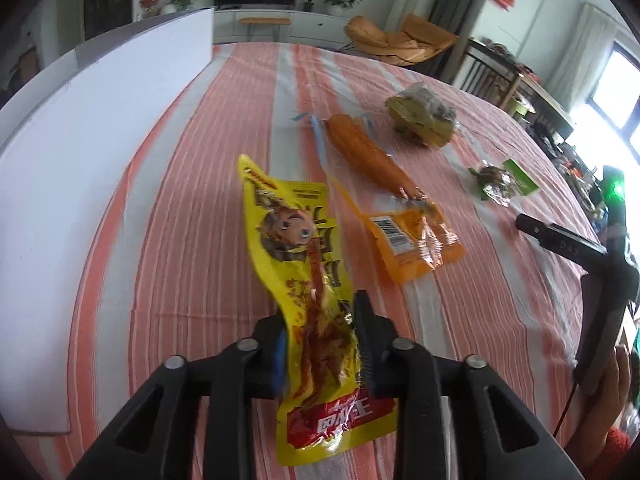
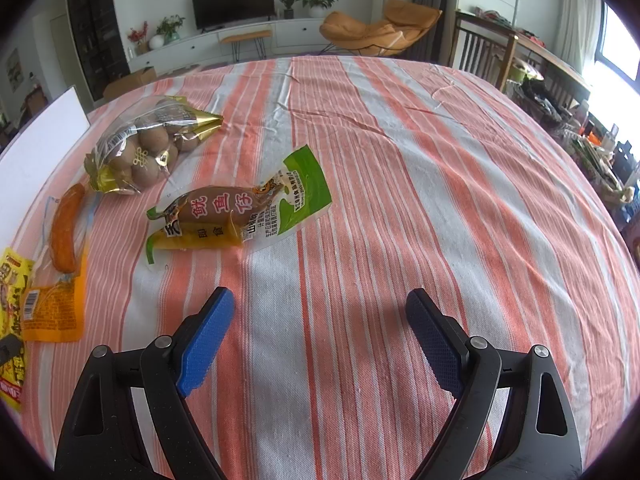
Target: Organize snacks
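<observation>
One packet in hand: left gripper (image 1: 320, 344) is pinching the yellow snack packet (image 1: 300, 264) low down, long axis running away from the jaws | right gripper (image 2: 320, 340) is gaping wide, holding nothing, nearer the green squid packet (image 2: 240, 212) mid-table

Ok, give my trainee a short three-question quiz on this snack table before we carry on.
1. True or false: the left gripper is shut on the yellow snack packet.
2. Which item lies nearest the right gripper? A) bag of round brown snacks B) green squid packet C) orange sausage packet
3. Fill in: the right gripper is ____ and holds nothing.

Key: 1 true; 2 B; 3 open.
</observation>
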`<state>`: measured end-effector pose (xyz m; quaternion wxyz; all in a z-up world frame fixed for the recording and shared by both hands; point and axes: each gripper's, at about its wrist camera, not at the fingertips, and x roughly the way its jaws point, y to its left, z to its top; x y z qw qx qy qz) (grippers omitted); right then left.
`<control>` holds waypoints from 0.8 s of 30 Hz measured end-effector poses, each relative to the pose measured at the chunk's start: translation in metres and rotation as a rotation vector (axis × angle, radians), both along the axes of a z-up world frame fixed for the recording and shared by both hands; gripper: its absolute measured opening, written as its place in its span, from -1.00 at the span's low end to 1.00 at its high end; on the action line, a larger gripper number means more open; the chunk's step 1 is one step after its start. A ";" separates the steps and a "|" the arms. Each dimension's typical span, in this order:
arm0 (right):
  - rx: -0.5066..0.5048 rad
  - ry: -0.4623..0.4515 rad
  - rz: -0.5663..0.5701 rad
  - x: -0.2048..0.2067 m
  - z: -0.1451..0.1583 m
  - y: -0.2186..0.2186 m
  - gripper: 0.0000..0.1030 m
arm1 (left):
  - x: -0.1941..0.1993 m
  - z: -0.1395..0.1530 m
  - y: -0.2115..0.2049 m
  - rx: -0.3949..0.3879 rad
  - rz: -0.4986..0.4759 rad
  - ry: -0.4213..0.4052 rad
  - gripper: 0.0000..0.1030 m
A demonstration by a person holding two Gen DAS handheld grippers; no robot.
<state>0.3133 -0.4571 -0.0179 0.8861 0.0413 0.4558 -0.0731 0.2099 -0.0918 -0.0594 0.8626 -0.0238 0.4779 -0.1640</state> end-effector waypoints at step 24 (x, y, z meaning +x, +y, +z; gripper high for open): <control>0.000 0.000 0.000 0.000 0.000 0.000 0.75 | -0.005 -0.012 -0.016 0.186 -0.031 -0.083 1.00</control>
